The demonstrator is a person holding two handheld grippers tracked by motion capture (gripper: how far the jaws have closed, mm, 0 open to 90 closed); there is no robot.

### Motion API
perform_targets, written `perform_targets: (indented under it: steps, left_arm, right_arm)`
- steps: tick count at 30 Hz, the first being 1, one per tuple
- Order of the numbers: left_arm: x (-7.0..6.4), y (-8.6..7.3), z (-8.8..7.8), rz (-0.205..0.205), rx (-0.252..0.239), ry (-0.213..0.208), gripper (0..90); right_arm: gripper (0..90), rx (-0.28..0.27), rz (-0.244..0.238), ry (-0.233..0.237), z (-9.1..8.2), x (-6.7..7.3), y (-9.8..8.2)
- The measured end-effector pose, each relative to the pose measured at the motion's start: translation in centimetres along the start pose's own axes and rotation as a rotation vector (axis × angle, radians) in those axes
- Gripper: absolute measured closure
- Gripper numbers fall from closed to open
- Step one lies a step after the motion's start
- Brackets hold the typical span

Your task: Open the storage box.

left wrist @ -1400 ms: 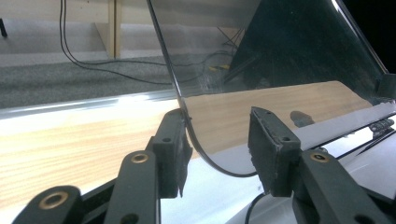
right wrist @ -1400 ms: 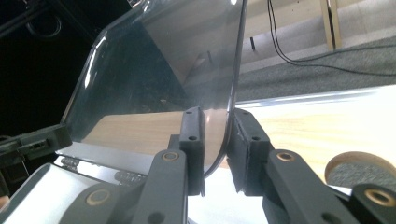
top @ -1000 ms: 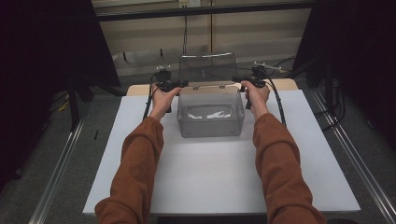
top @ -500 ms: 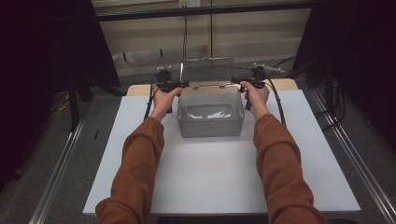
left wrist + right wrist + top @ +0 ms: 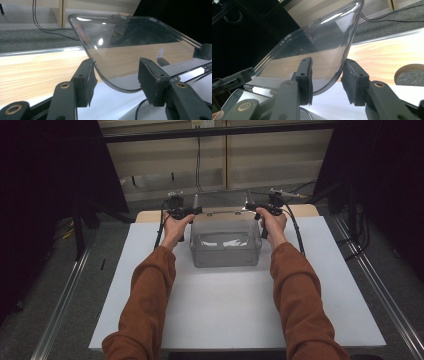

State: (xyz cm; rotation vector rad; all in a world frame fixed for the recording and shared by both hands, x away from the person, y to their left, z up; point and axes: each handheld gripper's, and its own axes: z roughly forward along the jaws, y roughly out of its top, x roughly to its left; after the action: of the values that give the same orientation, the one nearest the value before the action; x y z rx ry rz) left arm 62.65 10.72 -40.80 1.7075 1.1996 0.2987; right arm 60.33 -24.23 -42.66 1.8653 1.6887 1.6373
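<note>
Left gripper (image 5: 115, 80) and right gripper (image 5: 327, 80) jaws just opening, spread apart, clear plastic hinged lid (image 5: 125, 42) edge between the pads, unpinched. Lid stands open behind the clear rectangular plastic box (image 5: 226, 245), upper centre of high view, on white table (image 5: 225, 320).

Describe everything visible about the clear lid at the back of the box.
The clear lid is a thin, glossy transparent plastic panel with rounded corners and a raised rim. It stands tilted open behind the clear box, seemingly hinged along its back edge. One corner lies between the left gripper fingers, the other between the right gripper fingers; both have just been opening, with gaps showing at the pads.
</note>
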Motion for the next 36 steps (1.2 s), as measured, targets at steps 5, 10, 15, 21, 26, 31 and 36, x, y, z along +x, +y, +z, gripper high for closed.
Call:
perform_targets:
  steps: [5, 10, 15, 21, 26, 31, 36]
  left_arm:
    - [0.1, 0.0, 0.0, -0.001, 0.006, -0.001, 46.9]
    - [0.0, -0.1, 0.2, -0.007, 0.009, -0.03, 47.1]
    - [0.1, -0.3, 0.3, -0.009, 0.0, -0.021, 37.9]
    - [-0.1, -0.3, 0.2, 0.02, -0.017, -0.015, 32.1]
    - [-0.1, -0.5, 0.0, 0.027, -0.023, -0.005, 26.6]
    - [-0.5, -0.2, -0.5, 0.052, -0.037, 0.005, 20.9]
    - [-0.7, -0.2, -0.9, 0.102, -0.056, 0.001, 17.6]
  right_arm:
    - [53.2, -0.001, 0.006, -0.025, 0.0, 0.1, 0.0]
    - [46.1, -0.006, -0.008, -0.044, -0.1, 0.0, 0.0]
    - [34.6, -0.036, -0.046, -0.067, -0.2, -0.1, 0.1]
    - [29.7, -0.041, -0.111, -0.072, -0.3, 0.2, 0.1]
    - [25.7, -0.055, -0.18, -0.076, -0.5, 1.0, 0.1]
    - [21.3, -0.06, -0.227, -0.081, -0.8, 1.7, 0.1]
    - [19.1, -0.081, -0.233, -0.076, -1.2, 1.9, -0.2]
